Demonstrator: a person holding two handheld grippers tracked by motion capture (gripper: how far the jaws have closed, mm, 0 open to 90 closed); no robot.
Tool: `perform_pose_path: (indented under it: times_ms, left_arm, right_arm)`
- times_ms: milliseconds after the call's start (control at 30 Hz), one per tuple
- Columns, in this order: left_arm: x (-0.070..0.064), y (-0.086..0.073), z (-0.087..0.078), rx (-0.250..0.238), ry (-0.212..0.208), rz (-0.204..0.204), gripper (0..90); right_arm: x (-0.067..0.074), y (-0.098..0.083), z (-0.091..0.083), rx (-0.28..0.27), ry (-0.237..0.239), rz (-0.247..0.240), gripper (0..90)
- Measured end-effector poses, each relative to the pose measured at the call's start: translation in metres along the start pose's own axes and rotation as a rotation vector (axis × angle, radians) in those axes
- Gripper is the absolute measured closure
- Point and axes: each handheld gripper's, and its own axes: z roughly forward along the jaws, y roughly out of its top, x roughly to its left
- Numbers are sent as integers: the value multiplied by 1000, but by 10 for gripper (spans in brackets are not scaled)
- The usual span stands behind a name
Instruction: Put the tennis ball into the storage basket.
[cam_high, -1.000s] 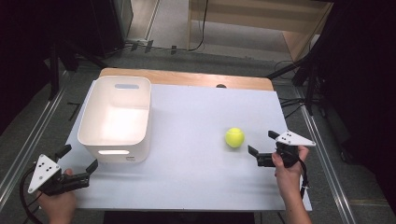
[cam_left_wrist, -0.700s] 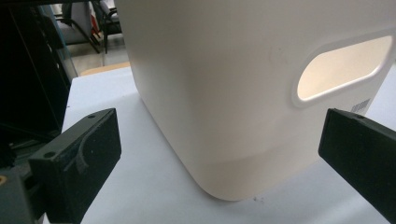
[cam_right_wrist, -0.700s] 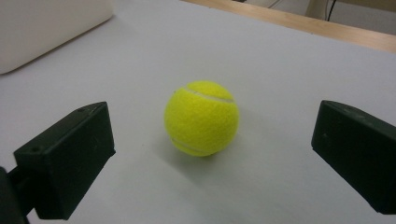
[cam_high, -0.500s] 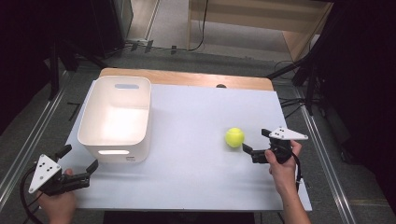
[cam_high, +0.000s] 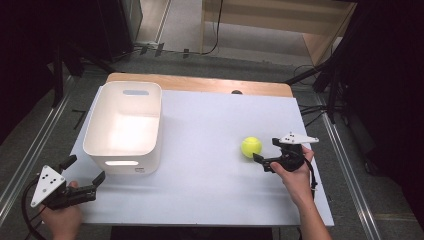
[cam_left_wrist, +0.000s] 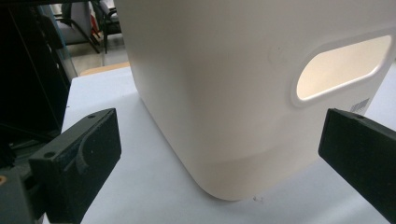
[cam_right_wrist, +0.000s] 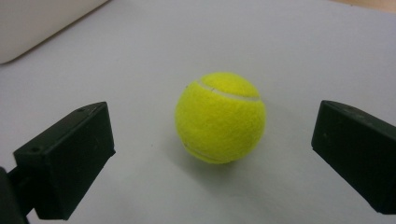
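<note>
My right gripper (cam_high: 263, 156) has moved in toward the tennis ball (cam_high: 251, 147) over the last second. It was out near the right edge of the table and now sits just beside the ball, which hasn't rolled. In the right gripper view the ball (cam_right_wrist: 220, 116) lies centred ahead of the two wide-spread black jaws, not yet between them and touched by neither, so I hold nothing. I judge this is the end of the approach: a little more reach forward, then a squeeze, should take it. Being round and free on a smooth top, it could skid away if one jaw arrives first.

My left gripper (cam_high: 82, 179) has stayed put at the near left corner, jaws spread wide and empty. In its own view it looks at the near wall and handle slot of the white bin (cam_left_wrist: 243, 93).

The table (cam_high: 210, 190) is a pale, smooth sheet laid over a wooden board whose far edge shows. The bin (cam_high: 125, 127) stands on its left half, well apart from the ball on the right, and looks empty inside. It seems the likely place for the ball.

Around the table, the room is dim: grey carpeted floor, dark stands and cables on both sides, metal rails along the floor, and a light wooden frame at the far end.
</note>
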Motion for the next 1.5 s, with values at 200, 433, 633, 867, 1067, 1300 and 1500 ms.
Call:
perform_pose_path:
  times_ms: [200,433,633,867,1067,1300,1500]
  left_arm:
    - [0,0,0,-1,-2,2,0]
    - [0,0,0,-1,-1,1,0]
    - [0,0,0,0,-2,1,0]
    - [0,0,0,1,-2,1,0]
    - [0,0,0,-1,-1,1,0]
    - [-1,0,0,2,0,1,0]
    - [-1,0,0,1,0,1,0]
  right_arm:
    - [1,0,8,26,6,8,0]
    - [2,1,19,53,7,14,0]
    - [4,3,27,67,9,9,0]
    - [6,3,36,100,1,5,0]
    - [5,3,41,129,-13,12,0]
    - [4,2,45,145,-47,28,55]
    - [5,1,49,155,-65,20,125]
